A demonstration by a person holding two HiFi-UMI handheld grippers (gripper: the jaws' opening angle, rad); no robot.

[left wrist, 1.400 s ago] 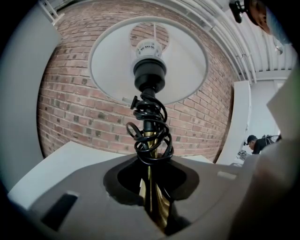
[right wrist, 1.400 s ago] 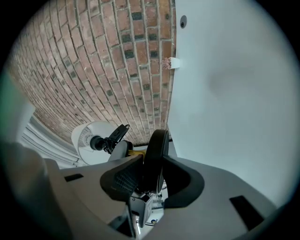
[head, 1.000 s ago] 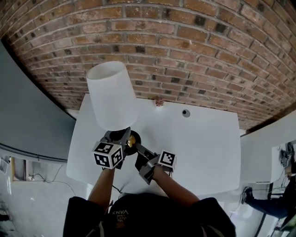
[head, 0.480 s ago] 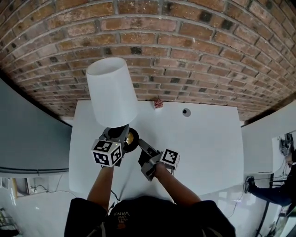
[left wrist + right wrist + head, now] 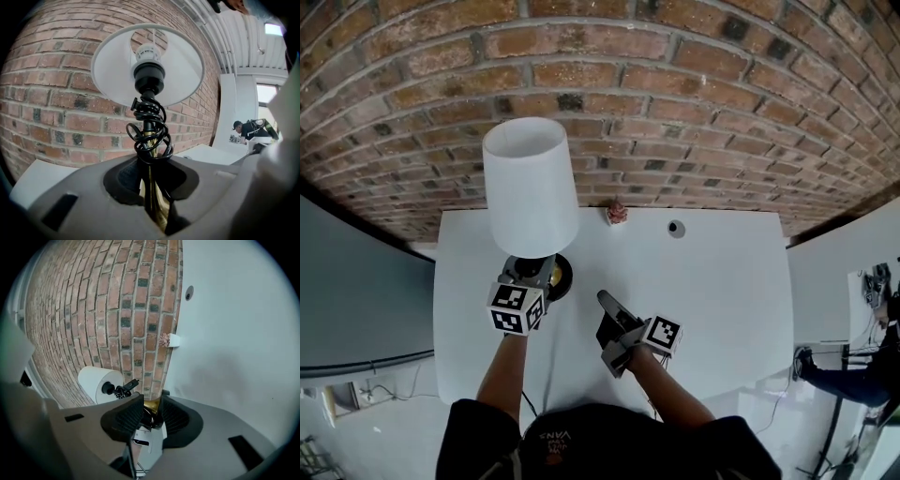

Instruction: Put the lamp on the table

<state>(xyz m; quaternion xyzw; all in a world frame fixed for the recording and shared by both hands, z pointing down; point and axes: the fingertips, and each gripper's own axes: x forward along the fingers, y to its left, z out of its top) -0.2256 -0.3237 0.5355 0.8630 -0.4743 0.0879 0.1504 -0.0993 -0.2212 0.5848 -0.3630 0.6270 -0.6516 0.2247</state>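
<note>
The lamp has a white shade (image 5: 530, 183), a brass stem (image 5: 152, 187) wrapped in a coil of black cord (image 5: 149, 126), and a round black base (image 5: 558, 277). It stands upright at the back left of the white table (image 5: 712, 291). My left gripper (image 5: 532, 274) is shut on the stem just above the base, and from the left gripper view I look up into the shade (image 5: 147, 65). My right gripper (image 5: 606, 314) is clear of the lamp, to the right of the base. Its jaws are closing with nothing between them. In the right gripper view the lamp (image 5: 96, 383) lies beyond the gap.
A brick wall (image 5: 675, 112) runs along the table's far edge. A small potted plant (image 5: 617, 214) and a small dark round fitting (image 5: 676, 228) sit near that edge. A grey panel (image 5: 356, 281) stands to the left. A person (image 5: 862, 384) is at the far right.
My right gripper has drawn back from the lamp's base, to the right and toward me. The left gripper keeps its hold on the stem, and the lamp has stayed put.
</note>
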